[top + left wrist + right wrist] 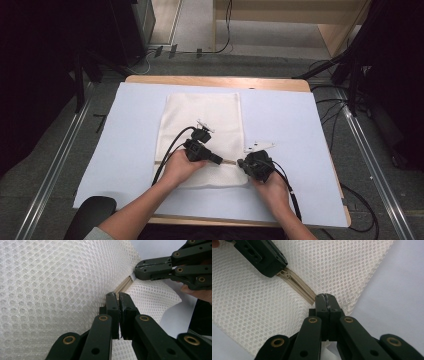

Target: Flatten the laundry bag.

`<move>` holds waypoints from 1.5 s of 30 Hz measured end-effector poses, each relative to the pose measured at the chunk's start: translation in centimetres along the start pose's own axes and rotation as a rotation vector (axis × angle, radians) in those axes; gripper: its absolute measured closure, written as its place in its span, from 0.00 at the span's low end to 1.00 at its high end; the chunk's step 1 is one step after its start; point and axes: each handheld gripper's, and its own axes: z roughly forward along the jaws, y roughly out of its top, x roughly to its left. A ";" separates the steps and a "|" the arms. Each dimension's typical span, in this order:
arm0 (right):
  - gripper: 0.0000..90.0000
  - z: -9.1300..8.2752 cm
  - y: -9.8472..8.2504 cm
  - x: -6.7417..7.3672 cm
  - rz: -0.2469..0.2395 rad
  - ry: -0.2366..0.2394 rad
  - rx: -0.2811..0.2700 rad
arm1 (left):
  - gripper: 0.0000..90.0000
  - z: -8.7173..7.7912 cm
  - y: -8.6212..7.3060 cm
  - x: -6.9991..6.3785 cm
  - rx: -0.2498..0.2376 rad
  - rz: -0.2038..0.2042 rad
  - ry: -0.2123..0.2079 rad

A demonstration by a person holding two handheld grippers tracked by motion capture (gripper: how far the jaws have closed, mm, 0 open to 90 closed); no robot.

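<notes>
A white mesh bag [200,110] lies flat on the pale sheet [290,125], with a beige zipper [229,161] across its near end. My left gripper [220,160] points right along the zipper. In the left gripper view its jaws [118,293] are shut at the zipper [125,285]; the right gripper view shows the slider [285,272] at its tip [272,271]. My right gripper [241,164] faces it from the right. Its jaws [325,295] are shut on the bag's mesh at the zipper's end [310,298], near the bag's right edge. A short stretch of closed zipper [299,287] lies between the two tips.
The sheet covers a wooden table [215,80]. Cables [170,152] trail from both grippers toward me. A black rounded object [92,212] sits at the near left corner. Metal rails [55,165] and floor cables [360,200] flank the table.
</notes>
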 end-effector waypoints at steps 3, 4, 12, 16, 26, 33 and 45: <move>1.00 0.0 0.0 -0.1 0.002 0.005 -0.001 | 0.99 0.0 0.0 0.1 0.003 -0.004 -0.006; 1.00 0.0 0.0 -0.1 0.001 0.005 -0.002 | 0.99 0.0 -0.1 0.0 0.000 -0.004 -0.005; 1.00 0.0 -0.1 0.0 0.000 0.004 -0.008 | 0.99 -0.2 -0.1 0.0 0.011 0.018 0.037; 1.00 0.0 -0.1 -0.1 0.000 0.004 -0.008 | 0.99 -0.7 -0.4 0.3 0.014 0.007 0.037; 1.00 -0.1 -0.1 -0.1 0.004 0.007 -0.007 | 0.99 -1.2 -0.9 0.6 0.008 0.014 0.045; 1.00 -0.1 -0.2 -0.2 0.001 0.004 -0.009 | 0.99 -1.6 -1.1 0.9 0.008 0.010 0.077; 1.00 -0.1 -0.2 -0.2 -0.001 0.005 -0.009 | 0.99 -2.3 -1.4 1.5 0.022 0.001 0.047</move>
